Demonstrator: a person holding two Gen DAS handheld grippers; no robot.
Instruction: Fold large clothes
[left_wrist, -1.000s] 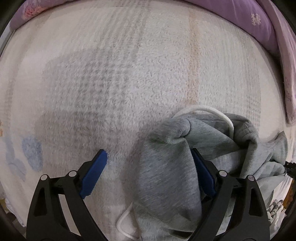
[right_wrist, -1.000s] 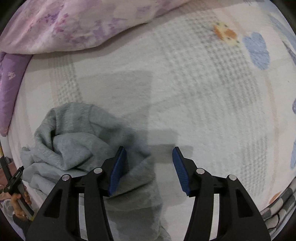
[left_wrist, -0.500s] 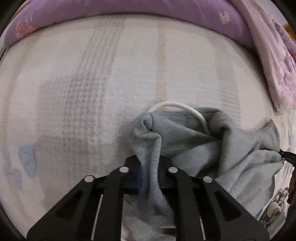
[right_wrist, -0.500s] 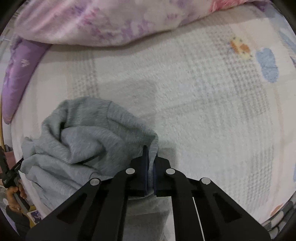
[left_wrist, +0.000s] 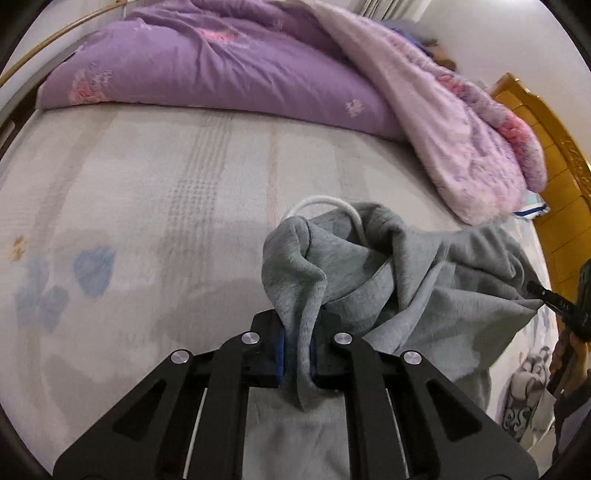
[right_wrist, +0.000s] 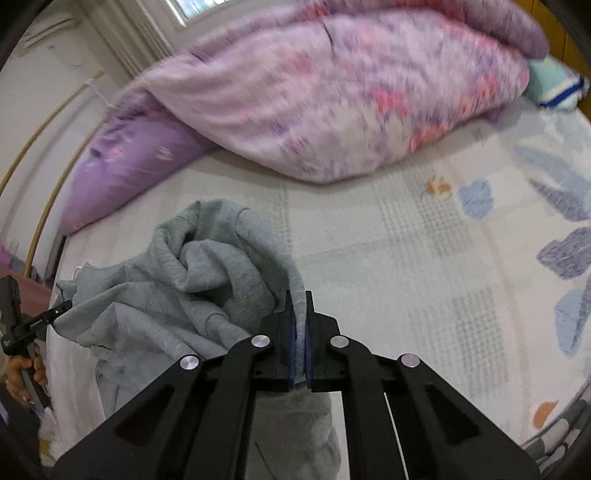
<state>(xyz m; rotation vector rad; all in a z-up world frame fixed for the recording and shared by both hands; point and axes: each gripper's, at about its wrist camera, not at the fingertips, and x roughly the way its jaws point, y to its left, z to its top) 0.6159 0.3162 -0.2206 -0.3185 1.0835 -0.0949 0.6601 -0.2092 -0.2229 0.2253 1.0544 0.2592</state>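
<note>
A grey fleece sweatshirt (left_wrist: 424, 280) with a white drawstring (left_wrist: 325, 203) hangs bunched above the bed. My left gripper (left_wrist: 297, 343) is shut on a fold of its edge, and grey cloth sags between and below the blue pads. In the right wrist view the same grey sweatshirt (right_wrist: 192, 280) drapes to the left, and my right gripper (right_wrist: 299, 332) is shut on another edge of it. The far end of each stretch of cloth runs to the other gripper, seen at the right edge of the left wrist view and the left edge of the right wrist view, each held by a hand.
The bed (left_wrist: 147, 184) has a pale checked fleece cover with blue patches. A purple duvet (left_wrist: 221, 66) and a pink floral blanket (right_wrist: 332, 99) are piled along the far side. A wooden headboard (left_wrist: 546, 177) stands at the right.
Both grippers went from open beside the lying sweatshirt to shut on its edges. Both then rose and tilted up, lifting the cloth off the bed, so the duvet and blanket came into view.
</note>
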